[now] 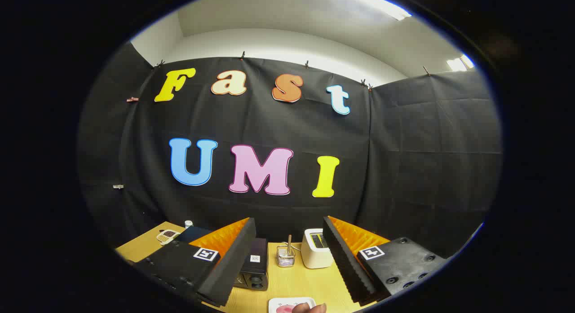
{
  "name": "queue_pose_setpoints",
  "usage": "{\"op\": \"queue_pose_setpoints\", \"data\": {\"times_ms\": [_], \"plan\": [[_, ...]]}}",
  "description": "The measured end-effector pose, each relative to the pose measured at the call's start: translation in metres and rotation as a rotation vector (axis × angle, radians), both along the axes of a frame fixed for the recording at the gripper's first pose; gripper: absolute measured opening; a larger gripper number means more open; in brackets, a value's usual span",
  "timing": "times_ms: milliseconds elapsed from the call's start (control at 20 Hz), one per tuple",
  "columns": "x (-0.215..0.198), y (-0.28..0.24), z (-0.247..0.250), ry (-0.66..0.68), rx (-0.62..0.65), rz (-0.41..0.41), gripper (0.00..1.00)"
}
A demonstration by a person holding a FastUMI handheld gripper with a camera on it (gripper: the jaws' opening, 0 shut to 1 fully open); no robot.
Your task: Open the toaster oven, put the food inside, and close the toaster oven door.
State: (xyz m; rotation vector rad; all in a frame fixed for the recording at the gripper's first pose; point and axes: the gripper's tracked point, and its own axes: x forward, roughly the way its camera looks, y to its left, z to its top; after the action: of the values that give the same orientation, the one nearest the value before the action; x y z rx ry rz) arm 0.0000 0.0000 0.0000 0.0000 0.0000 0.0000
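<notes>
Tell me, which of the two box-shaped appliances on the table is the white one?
The white one is the toaster, just ahead of the open gripper's right-hand finger, beside the wire holder. The other, the toaster oven, is black, partly hidden behind the left-hand finger.

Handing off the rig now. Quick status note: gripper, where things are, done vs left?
Hand-held gripper: open, fingers spread wide, holding nothing, raised above the table.
Toaster oven: black box just behind the left finger, partly hidden; door state unclear.
Food: pink item on a white plate near the fingers' base; a person's hand is touching it.
Also beyond the fingers: white toaster, wire holder.
Done: nothing evident.
Left: open oven, load food, close door.
</notes>
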Motion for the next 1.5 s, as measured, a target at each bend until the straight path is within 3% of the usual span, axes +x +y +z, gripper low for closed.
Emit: {"op": "queue_pose_setpoints", "data": {"times_ms": [1050,1500], "plan": [[-0.004,-0.002,-0.009,0.005,0.009,-0.011,0.97],[0.006,0.069,-0.02,0.024,0.116,0.067,0.98]]}}
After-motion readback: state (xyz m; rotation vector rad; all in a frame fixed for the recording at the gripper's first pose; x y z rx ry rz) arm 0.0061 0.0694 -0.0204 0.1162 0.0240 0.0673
